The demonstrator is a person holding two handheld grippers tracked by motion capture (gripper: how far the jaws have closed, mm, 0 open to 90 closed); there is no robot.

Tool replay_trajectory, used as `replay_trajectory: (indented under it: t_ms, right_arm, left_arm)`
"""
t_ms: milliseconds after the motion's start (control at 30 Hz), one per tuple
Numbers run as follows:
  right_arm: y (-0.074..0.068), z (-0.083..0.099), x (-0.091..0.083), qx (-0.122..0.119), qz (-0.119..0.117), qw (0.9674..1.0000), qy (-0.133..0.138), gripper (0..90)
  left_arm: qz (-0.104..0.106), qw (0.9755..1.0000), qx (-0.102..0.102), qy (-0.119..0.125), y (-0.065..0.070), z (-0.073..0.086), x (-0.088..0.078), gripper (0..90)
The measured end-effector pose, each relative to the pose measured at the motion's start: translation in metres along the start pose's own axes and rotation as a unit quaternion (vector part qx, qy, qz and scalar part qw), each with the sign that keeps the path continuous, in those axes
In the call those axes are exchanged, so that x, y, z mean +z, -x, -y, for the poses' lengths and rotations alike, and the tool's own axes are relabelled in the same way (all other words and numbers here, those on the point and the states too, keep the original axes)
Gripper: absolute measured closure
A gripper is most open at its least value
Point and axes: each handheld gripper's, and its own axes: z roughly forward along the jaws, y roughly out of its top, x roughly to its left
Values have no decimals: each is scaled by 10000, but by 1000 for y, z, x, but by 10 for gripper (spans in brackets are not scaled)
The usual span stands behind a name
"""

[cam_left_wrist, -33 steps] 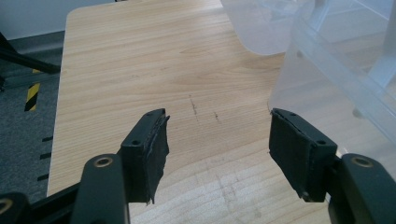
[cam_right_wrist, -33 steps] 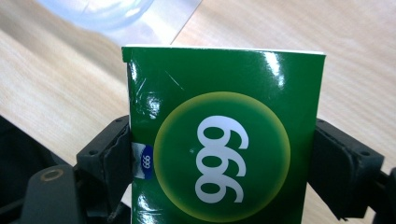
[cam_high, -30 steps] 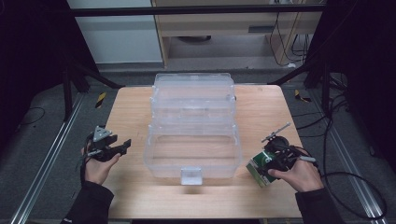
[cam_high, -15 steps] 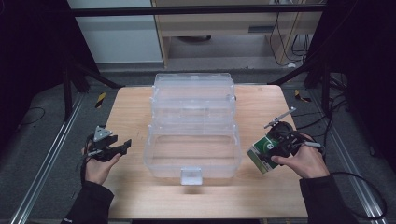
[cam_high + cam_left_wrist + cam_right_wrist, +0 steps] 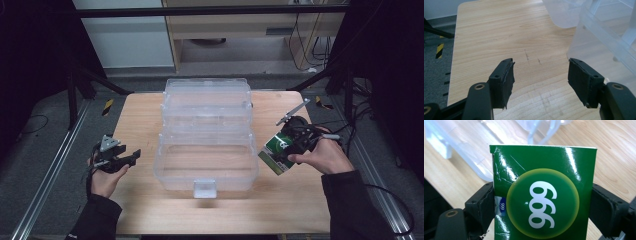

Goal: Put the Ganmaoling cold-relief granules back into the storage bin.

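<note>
Right now your right gripper (image 5: 541, 202) has its pads clamped on the two side edges of the green box (image 5: 541, 195), held off the wooden table (image 5: 140, 115) just beside the right wall of the clear plastic organiser (image 5: 207, 150). Keep that squeeze even, carry the box over the rim and lower it flat into the open front compartment rather than tipping it in. Your left gripper (image 5: 541, 85) rests with jaws wide apart and empty, near the organiser's left side, ready to steady it.
</note>
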Motion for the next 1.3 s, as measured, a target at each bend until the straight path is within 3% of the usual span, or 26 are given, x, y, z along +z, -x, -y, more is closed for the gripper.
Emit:
replay_trajectory:
  t_ms: [333,600,833,967,1300]
  right_arm:
    - [-4,-22,0,-497,-240,9985,-20,173]
    - [-15,-40,0,-957,-353,9948,-46,174]
    - [-26,-57,-1,-1498,-537,9872,41,174]
    - [-31,-64,3,-1622,-589,9850,16,173]
    - [-44,-77,12,-2122,-711,9746,-44,173]
  left_arm:
    - [-3,10000,-11,-33,0,1,2,366]
    - [1,10000,6,-51,-1,0,2,366]
    - [-10,10000,-19,-81,-2,1,3,366]
    - [-11,10000,-16,-80,-1,1,3,366]
    - [-17,9999,20,-107,-1,1,4,366]
